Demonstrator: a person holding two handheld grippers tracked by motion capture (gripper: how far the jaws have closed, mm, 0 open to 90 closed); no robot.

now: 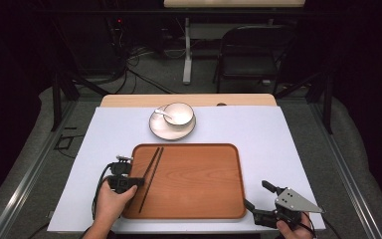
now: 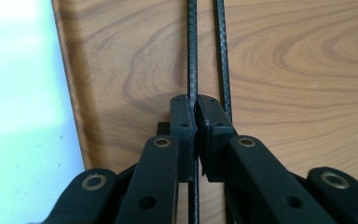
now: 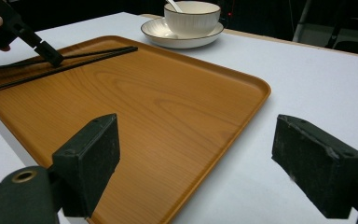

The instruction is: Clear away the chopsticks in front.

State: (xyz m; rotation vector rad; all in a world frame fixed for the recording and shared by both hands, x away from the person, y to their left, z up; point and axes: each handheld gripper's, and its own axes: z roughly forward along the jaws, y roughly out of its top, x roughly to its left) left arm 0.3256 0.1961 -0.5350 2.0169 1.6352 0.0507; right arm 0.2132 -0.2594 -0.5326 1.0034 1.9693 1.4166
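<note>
A wooden tray (image 1: 199,199) lies on the white table cover, with two black chopsticks side by side along its left part. My left gripper (image 1: 139,181), held in a hand at the tray's left edge, is shut on the left chopstick (image 2: 193,56); its pads (image 2: 182,121) pinch the stick partway along. The second chopstick (image 2: 222,56) lies free just to the right. From the right gripper view, the left gripper (image 3: 51,57) sits on the farther chopstick (image 3: 98,51). My right gripper (image 1: 258,195) stands open off the tray's front right corner, with nothing between its fingers (image 3: 91,154).
A white bowl (image 1: 179,113) with a spoon (image 1: 162,114) in it stands on a plate (image 1: 160,130) behind the tray. The white cover (image 1: 278,144) reaches to the table's front edge. A folding chair (image 1: 251,55) stands beyond the table.
</note>
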